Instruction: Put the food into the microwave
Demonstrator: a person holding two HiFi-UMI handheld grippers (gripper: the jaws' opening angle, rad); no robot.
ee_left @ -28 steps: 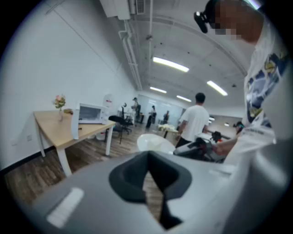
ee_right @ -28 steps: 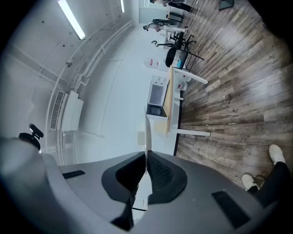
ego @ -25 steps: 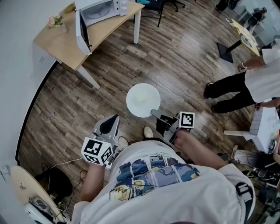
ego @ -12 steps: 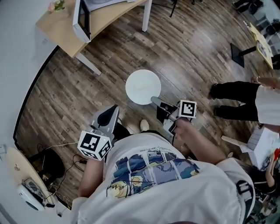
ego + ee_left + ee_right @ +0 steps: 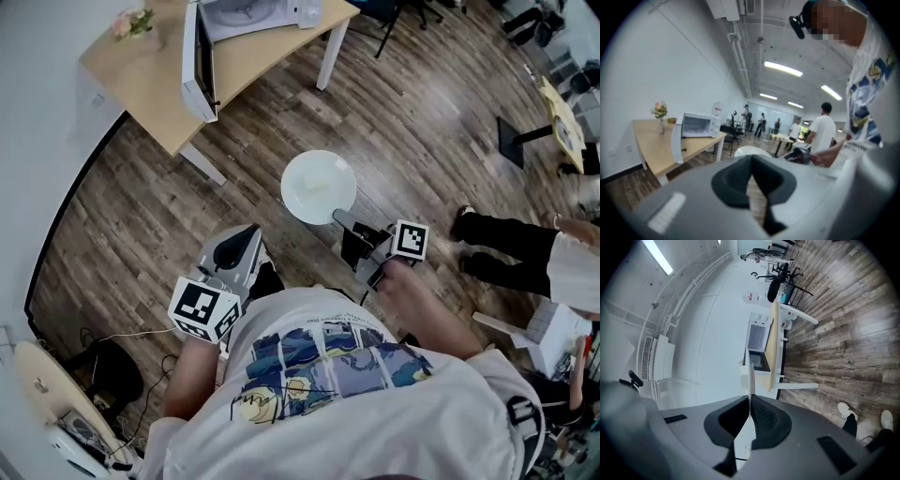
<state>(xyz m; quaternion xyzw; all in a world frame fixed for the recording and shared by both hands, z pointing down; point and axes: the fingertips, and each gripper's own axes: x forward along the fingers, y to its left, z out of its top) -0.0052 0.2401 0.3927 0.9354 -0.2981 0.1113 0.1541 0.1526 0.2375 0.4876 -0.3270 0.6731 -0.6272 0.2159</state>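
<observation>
Wood-plank flooring (image 5: 141, 216) fills the head view, with a light wooden table (image 5: 141, 84) standing against the wall at upper left. On the table sits a white box-shaped microwave oven (image 5: 253, 11), its door (image 5: 200, 61) swung open and jutting toward the person.

The right gripper (image 5: 345, 219) has its jaws closed on the near rim of a round white plate (image 5: 317, 186), which is held out level ahead of the jaws, above the floor. In the right gripper view the plate appears edge-on as a thin white blade (image 5: 749, 380) pinched between the pads. A faint pale patch at the plate's middle may be the food, but this cannot be confirmed.

The left gripper (image 5: 249, 232) has its pads together on nothing and is held level with the right one, on the door's side.

The microwave lies ahead and to the left of the plate, well apart from it. The plate is round and has no long axis. The carrying gripper points toward the table, so the open cavity must be reached past the door's free edge.

Compared with half a second ago, the table and microwave sit lower and larger in the head view. The grip on the plate is unchanged.
</observation>
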